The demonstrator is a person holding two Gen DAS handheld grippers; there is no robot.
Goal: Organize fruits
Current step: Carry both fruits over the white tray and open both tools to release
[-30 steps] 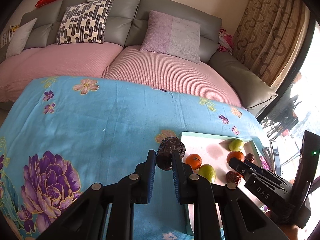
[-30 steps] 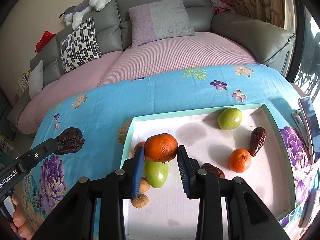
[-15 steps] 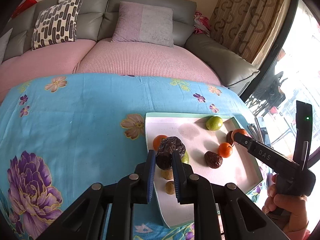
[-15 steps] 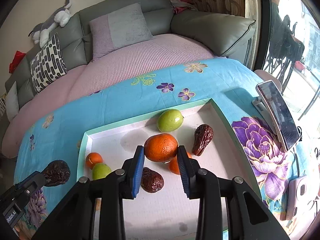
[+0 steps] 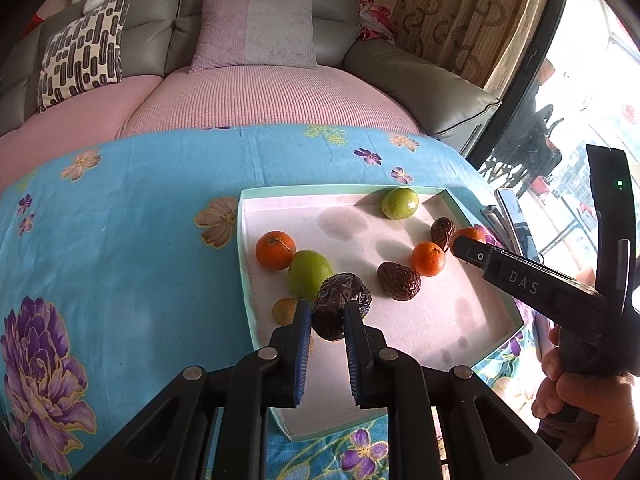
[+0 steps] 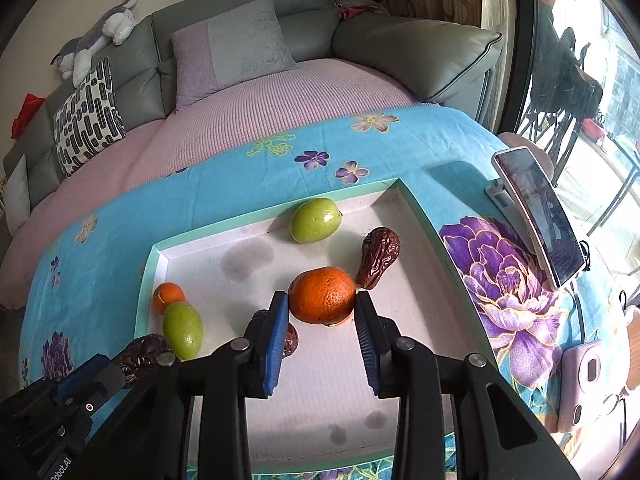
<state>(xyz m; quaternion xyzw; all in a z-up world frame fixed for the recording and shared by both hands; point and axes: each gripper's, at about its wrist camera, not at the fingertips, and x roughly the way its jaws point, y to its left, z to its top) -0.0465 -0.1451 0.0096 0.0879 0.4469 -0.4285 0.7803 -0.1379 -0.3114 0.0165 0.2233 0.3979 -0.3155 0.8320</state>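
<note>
Gripping a date (image 5: 340, 306), the left gripper (image 5: 326, 318) hangs over the tray's (image 5: 496, 332) left edge, hiding fruit below; the right gripper (image 6: 322, 312) clamps an orange (image 6: 322, 295) above the tray's middle.

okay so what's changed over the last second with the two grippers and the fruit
The left gripper, shut on a wrinkled dark date, carried it from over the blue cloth to above the tray. The right gripper moved its orange toward the tray's far right, near another date. Neither let go; the fruit lying in the tray stayed put.
</note>
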